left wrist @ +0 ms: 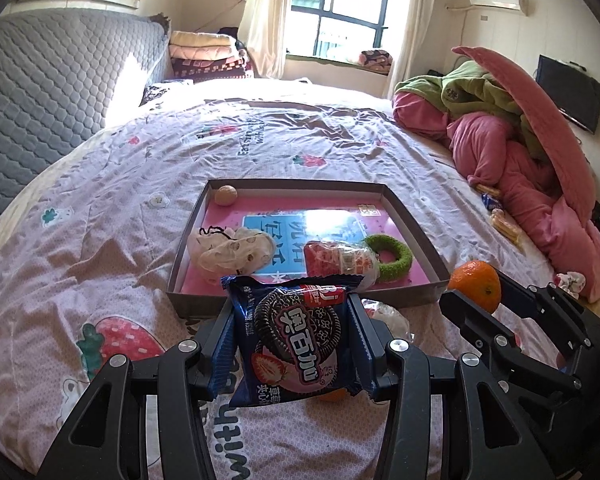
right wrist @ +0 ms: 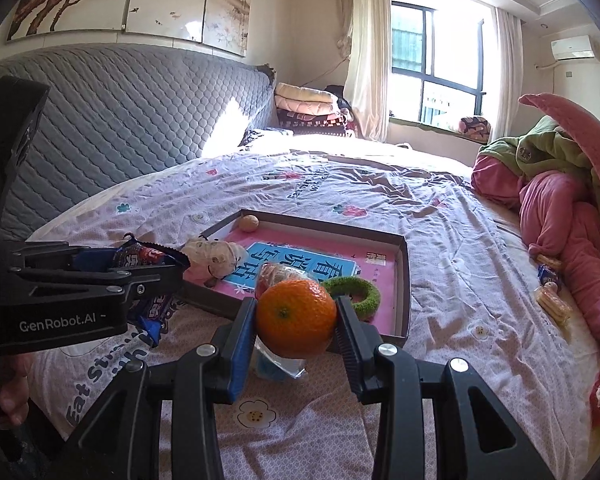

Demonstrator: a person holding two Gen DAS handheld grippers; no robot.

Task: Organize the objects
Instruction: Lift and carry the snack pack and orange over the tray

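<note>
My left gripper (left wrist: 292, 336) is shut on a blue Oreo cookie packet (left wrist: 296, 340) and holds it above the bed, just short of the near wall of a shallow cardboard box (left wrist: 414, 216). My right gripper (right wrist: 296, 320) is shut on an orange (right wrist: 296, 318), also near the box's front edge (right wrist: 404, 264); the orange also shows in the left wrist view (left wrist: 476, 285). The box holds a walnut (left wrist: 225, 195), a white bag (left wrist: 232, 250), a red snack pack (left wrist: 332, 260) and a green ring (left wrist: 392, 258).
A clear plastic-wrapped item (right wrist: 278, 366) lies on the bedsheet under the orange. Snack packets (right wrist: 550, 292) lie at the right by a heap of pink and green bedding (right wrist: 560, 184). A grey quilted headboard (right wrist: 120, 120) stands left. Another orange item (left wrist: 332, 394) peeks below the packet.
</note>
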